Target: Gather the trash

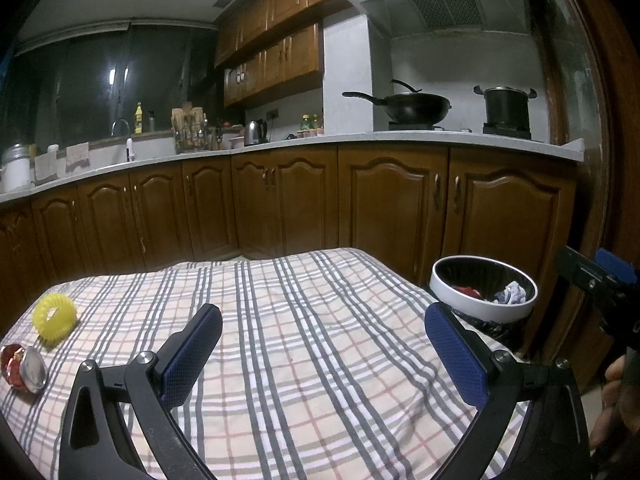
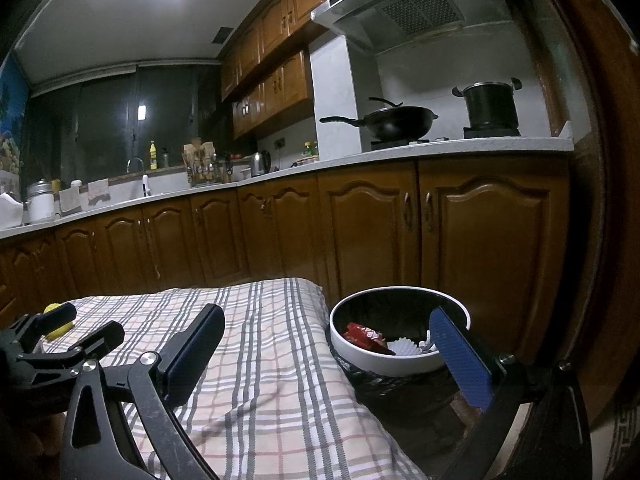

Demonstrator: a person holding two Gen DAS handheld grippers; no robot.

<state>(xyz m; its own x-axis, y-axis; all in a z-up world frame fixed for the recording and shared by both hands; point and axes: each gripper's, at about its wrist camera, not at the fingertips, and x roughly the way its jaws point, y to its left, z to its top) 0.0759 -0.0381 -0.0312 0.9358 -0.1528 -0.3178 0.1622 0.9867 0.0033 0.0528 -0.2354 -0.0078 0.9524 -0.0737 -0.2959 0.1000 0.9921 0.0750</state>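
A white-rimmed bin (image 1: 480, 308) with a black liner stands off the table's right edge; in it lie a red wrapper (image 2: 364, 336) and white crumpled paper (image 1: 512, 294). On the plaid tablecloth (image 1: 300, 320) at the far left rest a crushed red and silver can (image 1: 22, 368) and a yellow coiled ring (image 1: 55, 315). My left gripper (image 1: 324, 344) hovers open over the cloth's middle, nothing between its fingers. My right gripper (image 2: 328, 352) is open too, straddling the table's right edge and the bin (image 2: 400, 360), with its right finger (image 2: 460, 356) over the bin's rim.
Brown kitchen cabinets (image 1: 280, 200) run behind the table under a pale counter (image 1: 400, 138). A wok (image 1: 416, 106) and a pot (image 1: 506, 106) sit on the stove. A wooden door frame (image 1: 592, 160) rises just right of the bin. A hand (image 1: 612, 392) shows at the right edge.
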